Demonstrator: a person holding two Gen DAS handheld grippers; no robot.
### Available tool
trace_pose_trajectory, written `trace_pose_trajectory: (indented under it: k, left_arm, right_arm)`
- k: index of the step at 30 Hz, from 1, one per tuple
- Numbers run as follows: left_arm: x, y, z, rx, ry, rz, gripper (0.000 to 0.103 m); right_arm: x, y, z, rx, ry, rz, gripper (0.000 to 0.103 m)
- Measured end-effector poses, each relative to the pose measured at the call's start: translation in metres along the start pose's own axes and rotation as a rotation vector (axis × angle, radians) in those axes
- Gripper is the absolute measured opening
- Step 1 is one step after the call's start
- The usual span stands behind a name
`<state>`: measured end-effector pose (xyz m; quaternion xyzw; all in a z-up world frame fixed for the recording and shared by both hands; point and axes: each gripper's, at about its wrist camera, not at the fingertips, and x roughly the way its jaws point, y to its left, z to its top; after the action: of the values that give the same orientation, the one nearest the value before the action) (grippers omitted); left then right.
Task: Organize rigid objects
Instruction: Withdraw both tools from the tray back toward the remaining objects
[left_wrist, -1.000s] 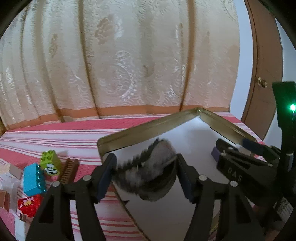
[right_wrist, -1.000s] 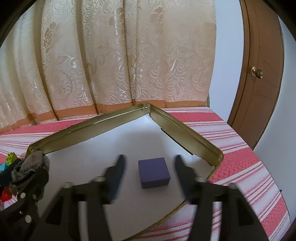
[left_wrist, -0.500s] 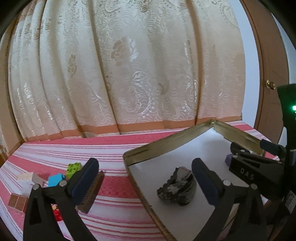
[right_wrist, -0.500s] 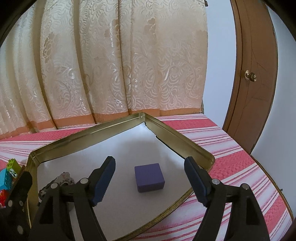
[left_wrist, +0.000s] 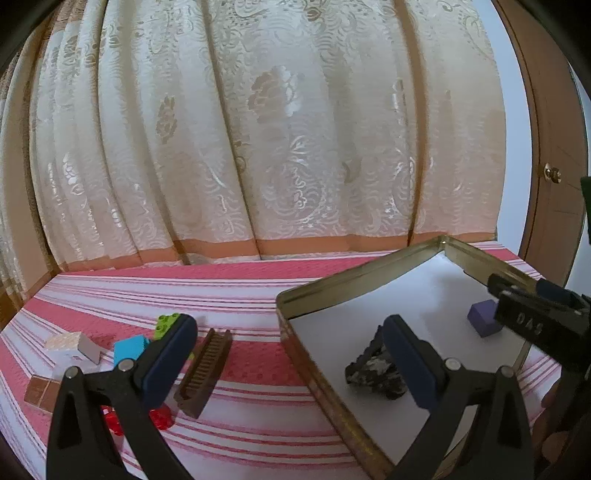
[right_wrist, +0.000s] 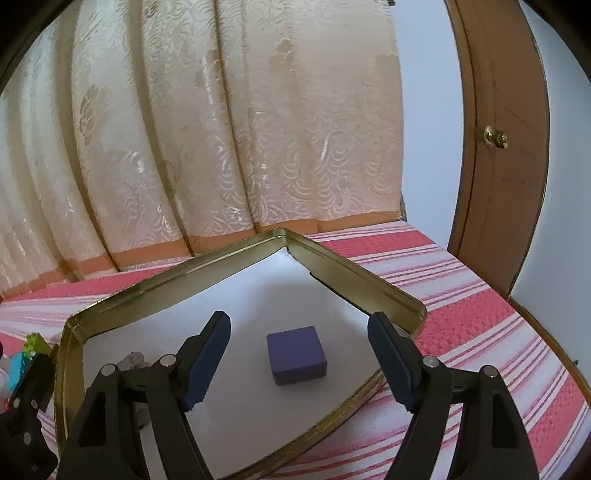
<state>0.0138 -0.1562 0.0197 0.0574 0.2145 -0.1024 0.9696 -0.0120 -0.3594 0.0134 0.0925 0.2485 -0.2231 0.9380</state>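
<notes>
A gold-rimmed tray (left_wrist: 332, 281) with a white floor lies on the striped cloth. On its floor rest a dark jagged rock (left_wrist: 371, 373) and a purple block (right_wrist: 296, 355). My left gripper (left_wrist: 291, 356) is open wide, straddling the tray's near-left rim. The rock lies free just inside its right finger (left_wrist: 406, 363). My right gripper (right_wrist: 299, 347) is open above the tray's near edge. The purple block lies beyond its fingers, touching neither. In the right wrist view the left finger hides most of the rock (right_wrist: 133, 362).
Left of the tray lie a brown comb (left_wrist: 203, 369), a green brick (left_wrist: 166, 325), a blue brick (left_wrist: 129, 347), a red piece (left_wrist: 159, 419), a white block (left_wrist: 70, 341) and a brown block (left_wrist: 40, 391). A curtain hangs behind and a wooden door (right_wrist: 506, 147) stands at the right.
My left gripper let go of the rock, which now lies in the tray, then opened wide and drew back to the left. My right gripper's fingers spread a little wider around the purple block.
</notes>
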Motion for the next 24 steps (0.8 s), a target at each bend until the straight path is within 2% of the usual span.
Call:
trace_pose_trajectory:
  k: [6,11,18,24]
  left_arm:
    - [-0.007,0.011,-0.004,-0.003,-0.014,0.014,0.102]
    - [-0.011,0.021,-0.007,-0.017,-0.015,0.016,0.102]
    - [-0.019,0.037,-0.009,-0.034,-0.014,0.009,0.102]
    - [-0.024,0.050,-0.012,-0.056,-0.005,0.008,0.102]
  right_arm:
    - [-0.007,-0.011,-0.001,0.055,-0.039,0.006,0.079]
    - [-0.017,-0.018,-0.003,0.100,-0.077,-0.023,0.079]
    - [-0.026,-0.018,-0.009,0.142,-0.080,-0.050,0.079]
    - [-0.035,-0.007,-0.016,0.141,-0.074,-0.036,0.079]
